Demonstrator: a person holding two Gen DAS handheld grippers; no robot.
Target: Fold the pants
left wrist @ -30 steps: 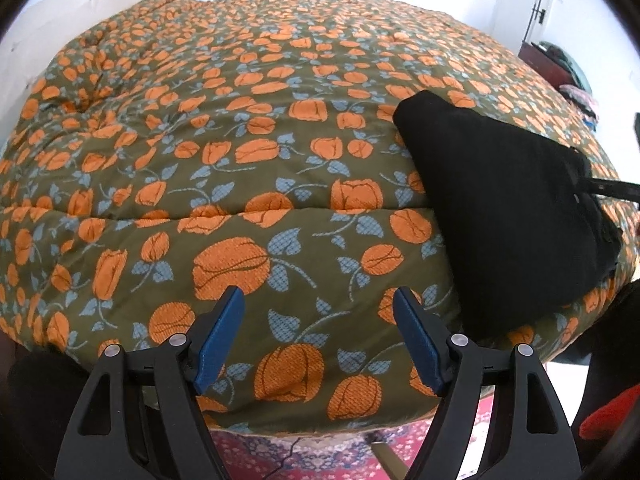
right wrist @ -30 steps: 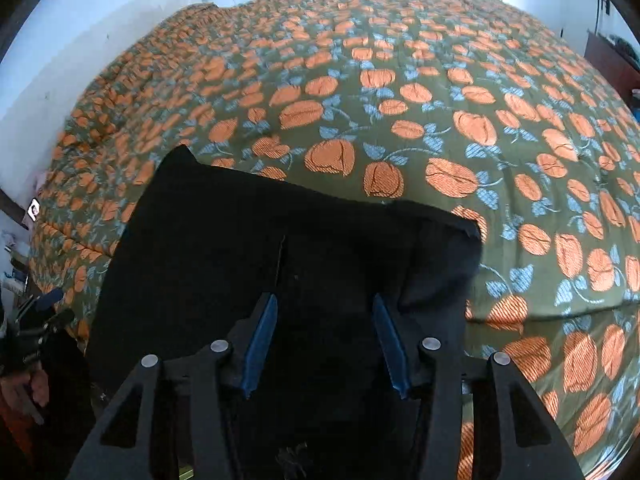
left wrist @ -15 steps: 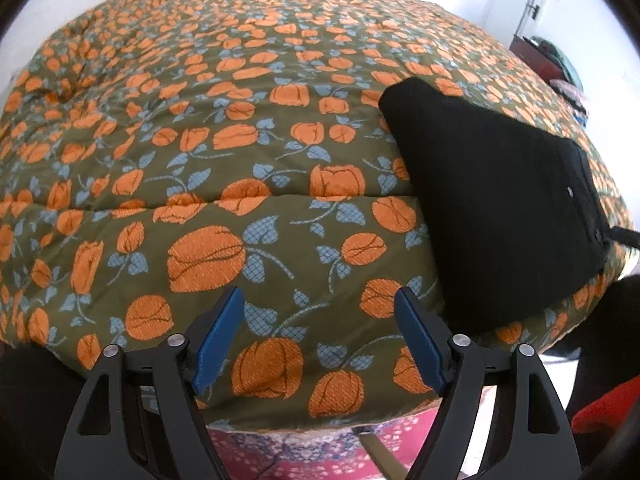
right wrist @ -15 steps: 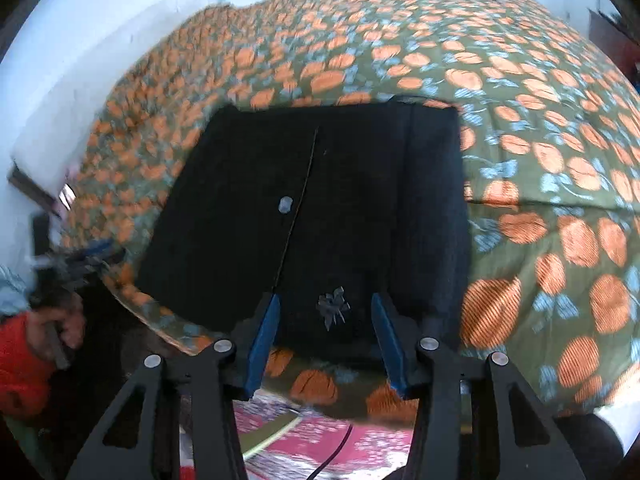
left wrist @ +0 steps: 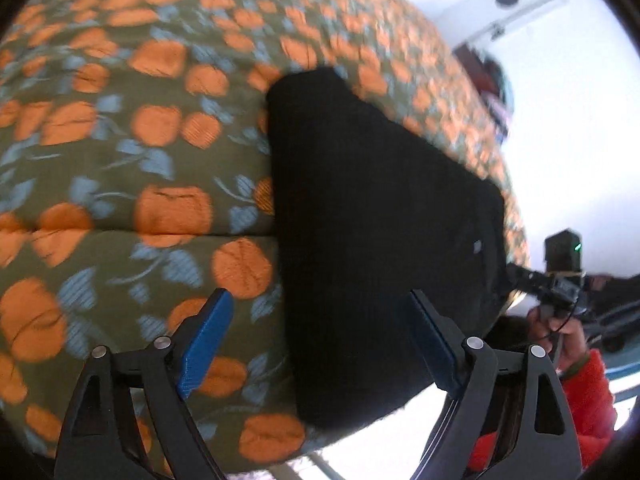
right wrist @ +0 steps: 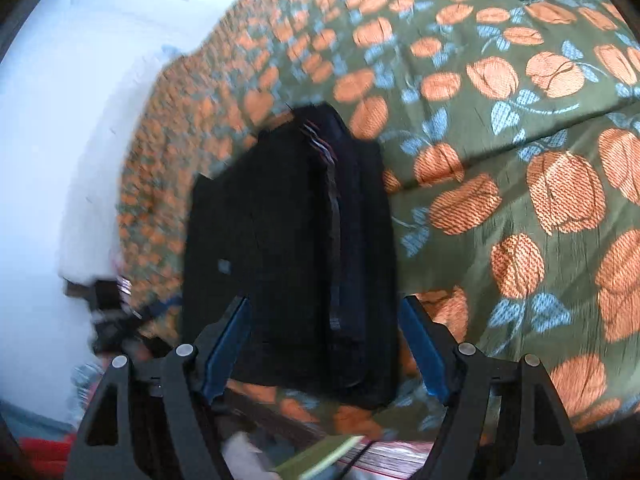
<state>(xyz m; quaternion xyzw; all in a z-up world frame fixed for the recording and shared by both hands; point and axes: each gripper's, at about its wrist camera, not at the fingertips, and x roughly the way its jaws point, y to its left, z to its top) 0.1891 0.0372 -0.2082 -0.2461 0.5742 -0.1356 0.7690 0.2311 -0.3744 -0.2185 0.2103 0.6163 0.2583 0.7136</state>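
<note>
Left wrist view: folded black pants (left wrist: 372, 248) lie at the bed's (left wrist: 120, 152) near edge, long axis running away from it. Left gripper (left wrist: 320, 344) fingers, just widening, hover released.

Right wrist view: right gripper (right wrist: 324, 344) fingers, just widening, straddle the pants (right wrist: 280, 248) without gripping.

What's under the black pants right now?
The folded black pants lie on the floral quilt, near its edge. Quilt shows around them on three sides. The patch directly beneath is covered, so anything tucked under there cannot be seen.
</note>
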